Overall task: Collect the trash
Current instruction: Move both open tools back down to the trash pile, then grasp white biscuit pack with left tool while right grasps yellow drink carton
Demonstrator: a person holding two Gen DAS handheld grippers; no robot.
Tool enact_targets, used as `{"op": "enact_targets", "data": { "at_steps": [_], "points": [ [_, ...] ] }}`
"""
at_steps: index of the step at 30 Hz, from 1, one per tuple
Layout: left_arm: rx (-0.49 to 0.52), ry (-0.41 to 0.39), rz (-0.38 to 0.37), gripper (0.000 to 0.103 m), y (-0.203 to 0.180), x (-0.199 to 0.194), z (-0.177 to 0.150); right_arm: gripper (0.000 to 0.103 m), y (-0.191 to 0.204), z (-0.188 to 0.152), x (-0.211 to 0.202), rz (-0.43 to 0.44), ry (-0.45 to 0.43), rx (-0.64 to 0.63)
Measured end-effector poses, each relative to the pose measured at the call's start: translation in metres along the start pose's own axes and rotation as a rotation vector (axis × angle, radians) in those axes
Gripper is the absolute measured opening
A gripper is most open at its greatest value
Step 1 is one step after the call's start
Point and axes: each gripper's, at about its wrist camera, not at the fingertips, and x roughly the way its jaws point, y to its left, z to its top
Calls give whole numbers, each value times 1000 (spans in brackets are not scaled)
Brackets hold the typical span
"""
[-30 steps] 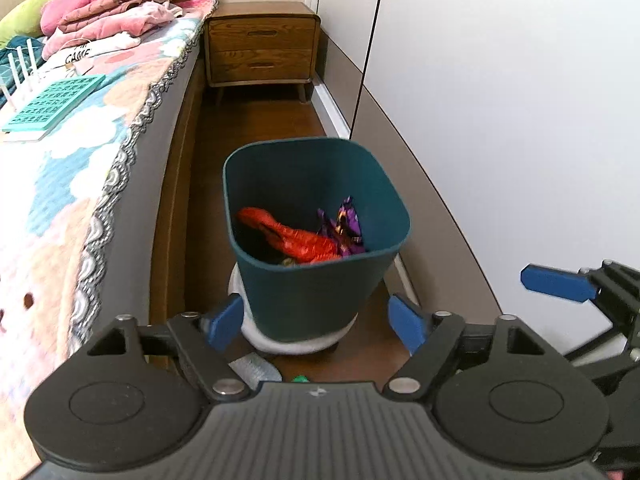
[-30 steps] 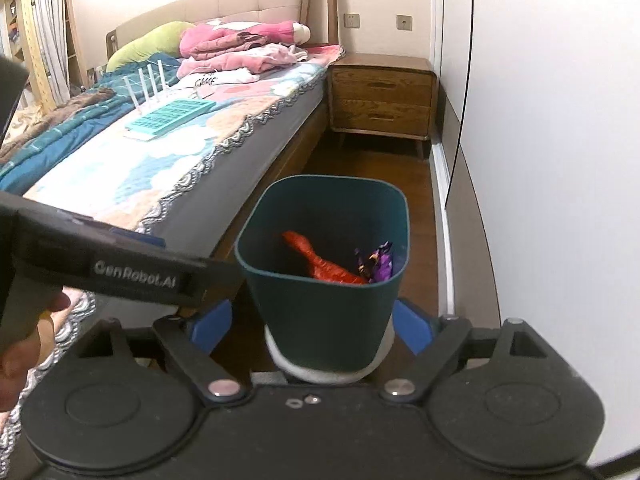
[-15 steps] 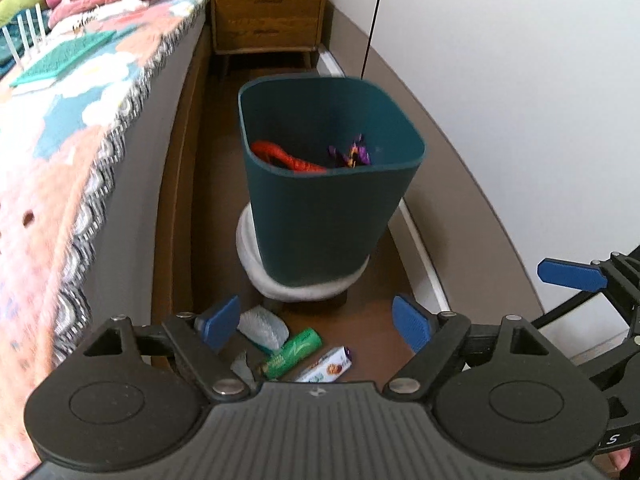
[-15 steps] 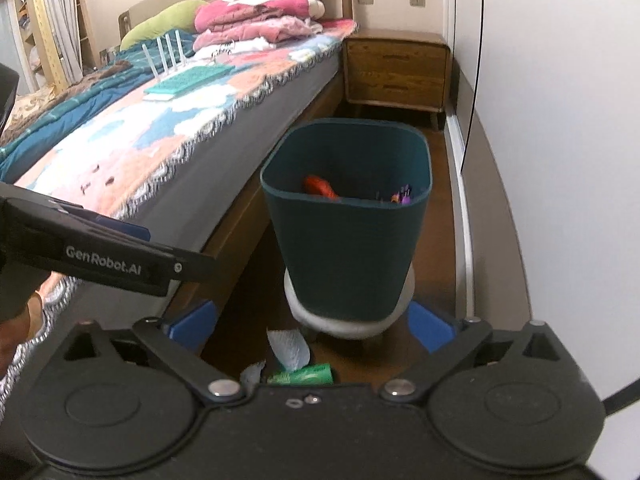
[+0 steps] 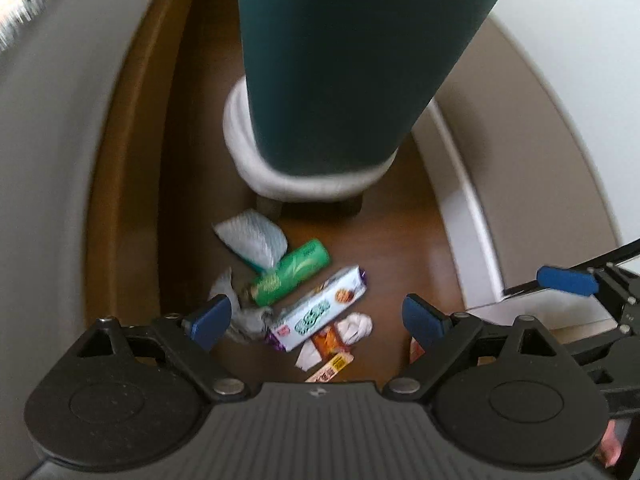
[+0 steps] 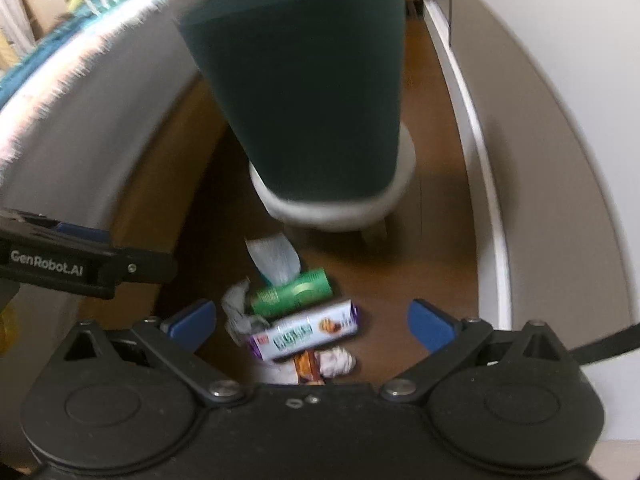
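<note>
Brown wooden floor between bed and wall, litter heaped before the bin.

Both the left gripper (image 5: 316, 316) and the right gripper (image 6: 312, 320) hang with jaws spread wide and empty, the heap lying between and just beyond their tips. Nearest is the white-and-purple biscuit packet (image 5: 320, 314), light and crinkly, likely slippery; pinching across its narrow middle looks best. Beside it lie a green foil wrapper (image 5: 290, 272) and soft crumpled tissue (image 5: 252, 234). Beyond stands the dark teal plastic bin (image 5: 340, 64) on a white round stool (image 5: 256, 152).

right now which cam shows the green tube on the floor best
The left wrist view: the green tube lies whole and fairly sharp beside the biscuit packet. The right wrist view shows it too, but blurrier.
</note>
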Motion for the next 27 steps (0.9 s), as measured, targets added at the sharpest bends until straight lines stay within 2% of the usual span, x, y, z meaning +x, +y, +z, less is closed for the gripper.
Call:
{"op": "enact_targets", "data": {
  "at_steps": [6, 11, 14, 18, 23, 27],
  "points": [
    [32, 65, 37, 93, -1, 73, -5, 101, -1, -45, 77, -13, 177, 107],
    [121, 95, 94, 93, -8, 127, -10, 97, 12, -87, 135, -65, 337, 144],
    [180, 116, 109, 93, -12, 155, -14, 97, 24, -103, 159, -79, 383, 128],
    [250, 155, 95, 93, -18, 190, -20, 97, 33, -124, 187, -63, 448, 176],
    [354, 183, 81, 93, -31, 230, -25, 97, 28, -149, 213, -37, 513, 316],
    [394, 202, 74, 93, -39, 256, -25, 97, 20, -163, 234, 13, 541, 440]
  ]
}}
